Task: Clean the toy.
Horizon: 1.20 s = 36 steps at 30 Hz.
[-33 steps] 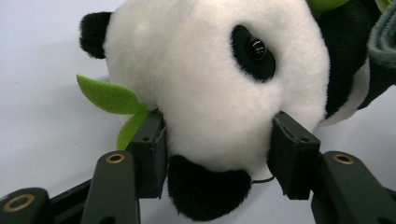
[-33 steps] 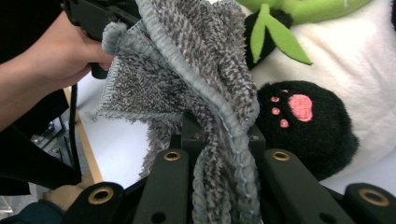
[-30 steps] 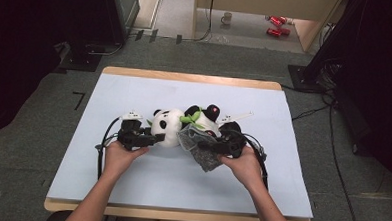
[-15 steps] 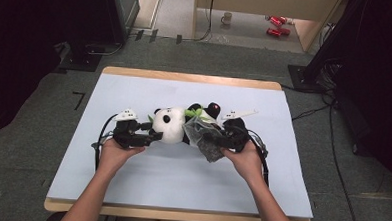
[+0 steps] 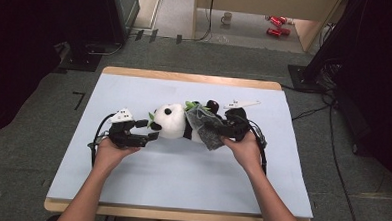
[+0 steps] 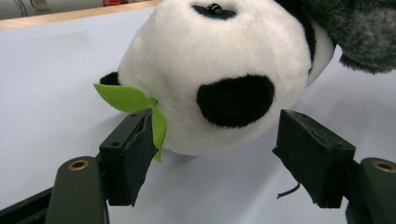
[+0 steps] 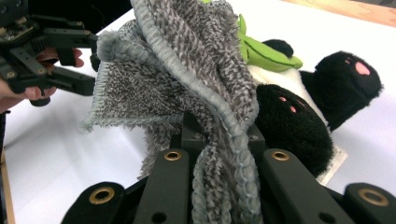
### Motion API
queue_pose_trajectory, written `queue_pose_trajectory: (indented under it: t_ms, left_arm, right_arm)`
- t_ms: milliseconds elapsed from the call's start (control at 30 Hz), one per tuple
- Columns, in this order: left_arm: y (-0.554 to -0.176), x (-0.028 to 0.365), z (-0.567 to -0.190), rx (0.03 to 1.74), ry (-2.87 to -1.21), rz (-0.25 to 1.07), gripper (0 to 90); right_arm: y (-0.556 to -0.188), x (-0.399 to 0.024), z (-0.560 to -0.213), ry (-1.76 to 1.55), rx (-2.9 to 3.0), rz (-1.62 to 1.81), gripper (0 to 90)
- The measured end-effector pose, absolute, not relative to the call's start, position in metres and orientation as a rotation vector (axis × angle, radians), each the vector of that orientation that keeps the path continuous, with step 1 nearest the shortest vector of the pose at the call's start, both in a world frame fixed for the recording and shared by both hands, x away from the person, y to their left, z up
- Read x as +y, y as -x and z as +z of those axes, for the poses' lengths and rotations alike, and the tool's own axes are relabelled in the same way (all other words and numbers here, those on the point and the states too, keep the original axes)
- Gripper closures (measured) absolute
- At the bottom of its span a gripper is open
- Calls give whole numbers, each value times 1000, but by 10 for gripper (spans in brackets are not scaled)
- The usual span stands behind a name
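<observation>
left gripper (image 6: 215, 154): jaws have just been opening, we see them wide around the panda plush's (image 5: 171, 123) head, pads off it
right gripper (image 7: 219, 154): clamped on grey cloth (image 7: 187, 79) beside panda's body, mid-table (image 5: 180, 190)
step: we judge wiping the panda
next: cloth onto fur, left steadies

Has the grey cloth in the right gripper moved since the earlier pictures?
Yes. The grey cloth shifted slightly rightward, toward the table's right edge, held shut in the right gripper.

A plush panda (image 5: 171, 122) lies mid-table, a grey towel (image 5: 203, 130) draped over its body.
</observation>
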State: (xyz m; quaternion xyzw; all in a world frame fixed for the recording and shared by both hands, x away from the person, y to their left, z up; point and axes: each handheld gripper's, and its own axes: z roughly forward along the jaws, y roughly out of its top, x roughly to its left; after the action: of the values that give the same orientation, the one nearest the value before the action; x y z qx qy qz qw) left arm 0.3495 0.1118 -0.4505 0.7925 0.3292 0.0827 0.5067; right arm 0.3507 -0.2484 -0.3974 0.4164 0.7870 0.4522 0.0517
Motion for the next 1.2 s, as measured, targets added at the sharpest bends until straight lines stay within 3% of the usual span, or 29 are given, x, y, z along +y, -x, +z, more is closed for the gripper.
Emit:
queue_pose_trajectory:
  t_ms: [433, 767, 900, 1100, 1200]
  left_arm:
    - [-367, 106, -446, 794, -1913, 158, 292]
    - [-387, 90, -456, 801, -1866, 179, 213]
    - [-387, 87, -457, 809, -1849, 202, 280]
    - [-379, 82, -454, 861, -1865, 171, 517]
    - [-375, 79, -451, 879, -1895, 152, 586]
  right_arm:
    - [-372, -249, -391, -1293, 2394, 1397, 787]
    - [-382, -250, -392, -1348, 2350, 1451, 780]
    - [-382, -251, -391, -1362, 2331, 1456, 777]
    - [-381, -252, -386, -1390, 2324, 1433, 777]
    - [-378, -254, -377, -1420, 2318, 1420, 779]
